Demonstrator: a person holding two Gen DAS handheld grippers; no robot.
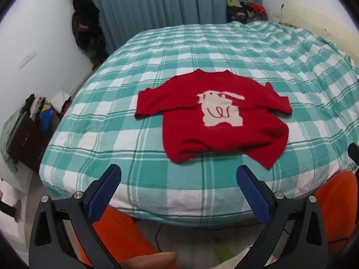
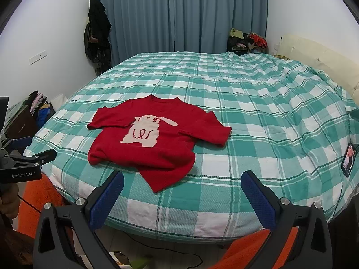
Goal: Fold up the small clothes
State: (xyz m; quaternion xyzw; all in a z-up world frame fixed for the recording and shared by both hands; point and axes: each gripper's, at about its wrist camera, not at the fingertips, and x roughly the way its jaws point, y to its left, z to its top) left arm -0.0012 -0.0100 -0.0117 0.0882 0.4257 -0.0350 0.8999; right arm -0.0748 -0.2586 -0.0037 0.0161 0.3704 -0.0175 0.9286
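Note:
A small red sweater (image 1: 215, 121) with a white rabbit on its front lies spread face up near the front edge of the bed; it also shows in the right wrist view (image 2: 157, 143). Its sleeves lie out to both sides and its hem is rumpled. My left gripper (image 1: 178, 176) is open and empty, held just in front of the hem above the bed's edge. My right gripper (image 2: 181, 183) is open and empty, in front of the sweater's lower right corner. The left gripper's body (image 2: 24, 163) shows at the left edge of the right wrist view.
The bed (image 1: 246, 51) has a green and white checked cover (image 2: 258, 103). A phone (image 2: 349, 163) lies at its right side. Piles of clothes (image 1: 38, 109) sit on the floor to the left and by the curtain (image 2: 249, 41). Dark coats (image 2: 97, 33) hang on the wall.

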